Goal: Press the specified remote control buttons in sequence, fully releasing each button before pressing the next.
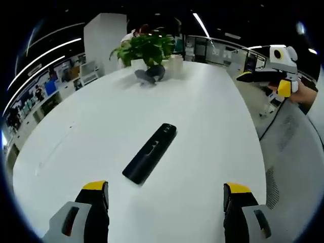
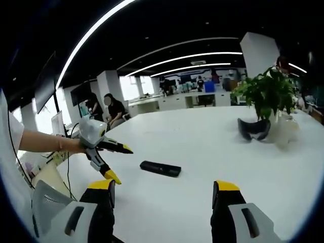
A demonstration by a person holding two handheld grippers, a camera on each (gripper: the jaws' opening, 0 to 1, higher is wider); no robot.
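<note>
In the left gripper view, the left gripper (image 1: 166, 195) rises from the bottom edge with its two grey, yellow-tipped jaws spread wide apart and nothing between them. Just beyond the jaws, the long, slim black remote control (image 1: 150, 153) lies flat on the large white oval table (image 1: 212, 126), running diagonally with its far end up and to the right. Well beyond the remote, at the table's far end, stands a leafy green potted plant (image 1: 144, 48) with a dark curved headset-like object (image 1: 150, 74) at its foot. To the right of the remote, off the table's edge, the right gripper (image 1: 263, 81) hangs in the air in a person's hand.

In the right gripper view, the left gripper (image 2: 119, 163) shows to the left of the remote (image 2: 160, 168), held by a hand (image 2: 76, 146), its yellow-tipped jaws parted and empty. The remote lies on the table (image 2: 202, 136) between and beyond the right gripper's (image 2: 165, 195) own jaws, which stand wide open, gripping nothing. Right of the remote and further off are the dark curved object (image 2: 254, 128) and the plant (image 2: 268, 91).
</note>
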